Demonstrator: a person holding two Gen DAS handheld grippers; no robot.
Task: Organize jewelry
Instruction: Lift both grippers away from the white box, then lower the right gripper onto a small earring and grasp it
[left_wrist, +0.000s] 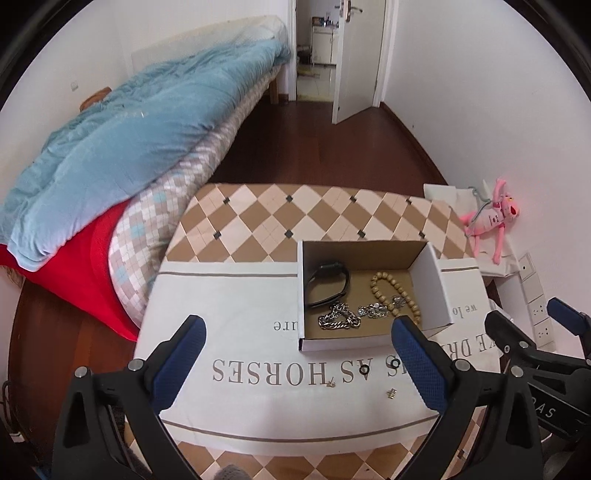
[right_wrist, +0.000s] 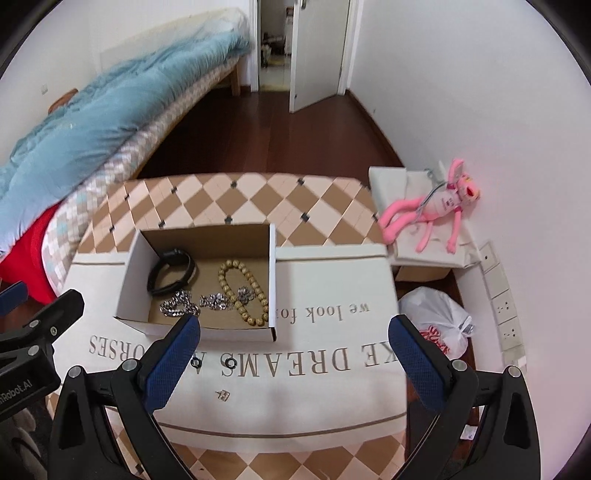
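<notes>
An open cardboard box (left_wrist: 432, 291) (right_wrist: 136, 280) stands on a white lettered cloth (left_wrist: 240, 302). It holds a black watch band (left_wrist: 328, 284) (right_wrist: 171, 275), a silver chain (left_wrist: 340, 319) (right_wrist: 181, 308) and a wooden bead bracelet (left_wrist: 395, 291) (right_wrist: 240, 291). Two small dark rings (left_wrist: 365, 370) (right_wrist: 231, 362) and small gold earrings (left_wrist: 390, 393) (right_wrist: 222, 395) lie on the cloth in front of the box. My left gripper (left_wrist: 298, 328) (right_wrist: 40, 295) hangs wide open above the box's near edge, holding nothing. My right gripper (right_wrist: 295, 325) (left_wrist: 526, 314) is also wide open and empty, just right of the box.
The cloth covers a diamond-patterned table (left_wrist: 295, 218). A pink plush toy (left_wrist: 491, 218) (right_wrist: 436, 206) lies on a white box by the right wall, with a plastic bag (right_wrist: 439, 321) on the floor below it. A bed with a blue quilt (left_wrist: 129, 140) stands at the left.
</notes>
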